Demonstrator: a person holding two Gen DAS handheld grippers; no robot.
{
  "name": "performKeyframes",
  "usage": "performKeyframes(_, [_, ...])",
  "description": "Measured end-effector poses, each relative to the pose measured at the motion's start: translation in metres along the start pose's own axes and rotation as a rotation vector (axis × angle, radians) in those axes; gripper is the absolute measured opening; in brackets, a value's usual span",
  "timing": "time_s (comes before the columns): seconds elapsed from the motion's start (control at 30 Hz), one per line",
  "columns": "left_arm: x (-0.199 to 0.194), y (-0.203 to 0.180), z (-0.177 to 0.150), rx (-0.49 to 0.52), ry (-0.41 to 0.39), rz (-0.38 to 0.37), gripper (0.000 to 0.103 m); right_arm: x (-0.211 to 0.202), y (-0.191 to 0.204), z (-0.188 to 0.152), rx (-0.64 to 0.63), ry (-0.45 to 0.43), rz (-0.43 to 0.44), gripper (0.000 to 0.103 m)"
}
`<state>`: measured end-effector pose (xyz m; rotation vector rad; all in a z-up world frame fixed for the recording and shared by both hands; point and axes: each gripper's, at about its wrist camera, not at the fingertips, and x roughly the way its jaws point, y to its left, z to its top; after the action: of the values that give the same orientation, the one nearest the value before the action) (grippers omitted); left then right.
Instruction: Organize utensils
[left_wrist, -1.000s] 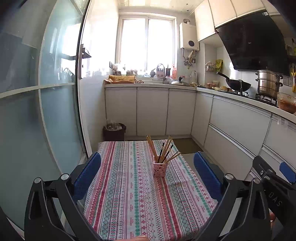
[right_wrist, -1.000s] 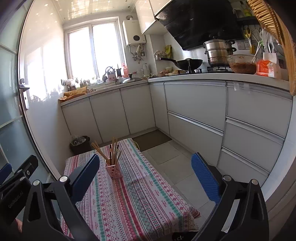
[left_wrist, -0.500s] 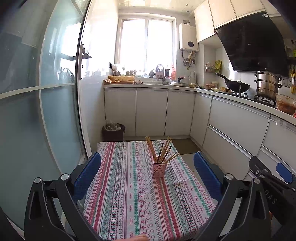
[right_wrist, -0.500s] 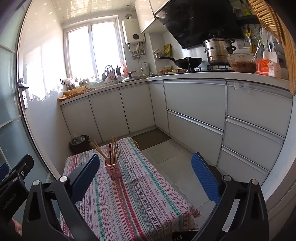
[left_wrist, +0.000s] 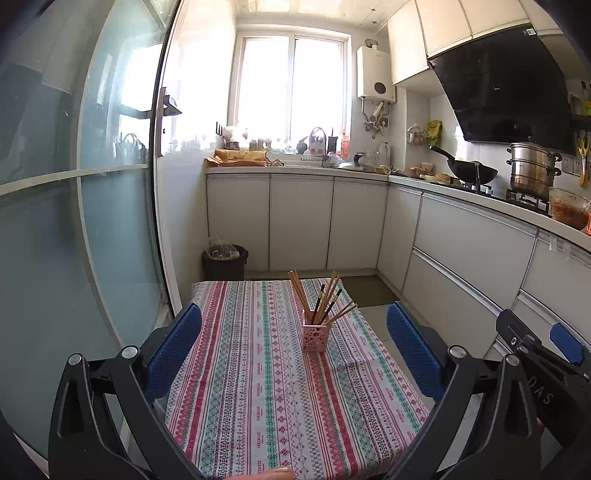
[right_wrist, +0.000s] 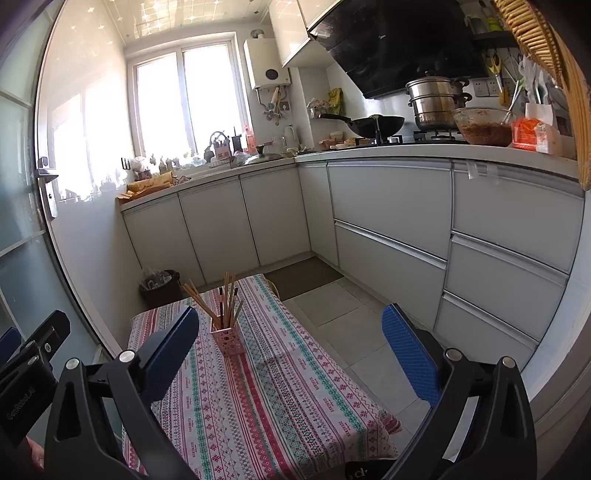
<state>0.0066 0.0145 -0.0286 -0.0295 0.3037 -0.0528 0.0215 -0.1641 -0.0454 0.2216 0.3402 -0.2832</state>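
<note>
A pink perforated holder (left_wrist: 315, 336) stands upright on the striped tablecloth (left_wrist: 258, 387), with several wooden and dark chopsticks (left_wrist: 321, 299) fanned out of its top. It also shows in the right wrist view (right_wrist: 229, 341) with its chopsticks (right_wrist: 221, 301). My left gripper (left_wrist: 293, 350) is open and empty, held above the near part of the table, short of the holder. My right gripper (right_wrist: 291, 349) is open and empty, to the right of the holder and above the table's right side.
A frosted glass door (left_wrist: 74, 221) runs along the table's left. White kitchen cabinets (right_wrist: 424, 240) line the back and right, with tiled floor (right_wrist: 351, 332) between them and the table. A dark bin (left_wrist: 223, 258) stands behind the table. The other gripper's body (left_wrist: 546, 373) shows at right.
Both grippers stay open and nearly still. The right gripper has drifted slightly, so its body sits a little lower in the left wrist view. The holder has not moved.
</note>
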Motion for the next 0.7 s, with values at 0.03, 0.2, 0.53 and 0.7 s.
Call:
performKeyframes(0.03, [-0.0005,-0.0005,-0.0003,0.0,0.0,0.0,0.096,-0.0001,0.0003,-0.0001,0.0,0.0,0.0,0.097])
performKeyframes(0.2, [-0.003,-0.0016,-0.0014,-0.001,0.0,0.003,0.096,-0.001,0.0005,-0.0005,-0.001,0.0,0.003,0.097])
performKeyframes(0.53, [-0.0052,-0.0019,-0.0002,-0.003,0.002,-0.01,0.096,-0.0054,0.0001,-0.0007,0.0,-0.006,0.006,0.097])
performKeyframes(0.7, [-0.0075,-0.0027,0.0008,0.002,-0.005,0.01,0.096,-0.0073,0.0003,-0.0013,0.001,-0.007,0.006,0.097])
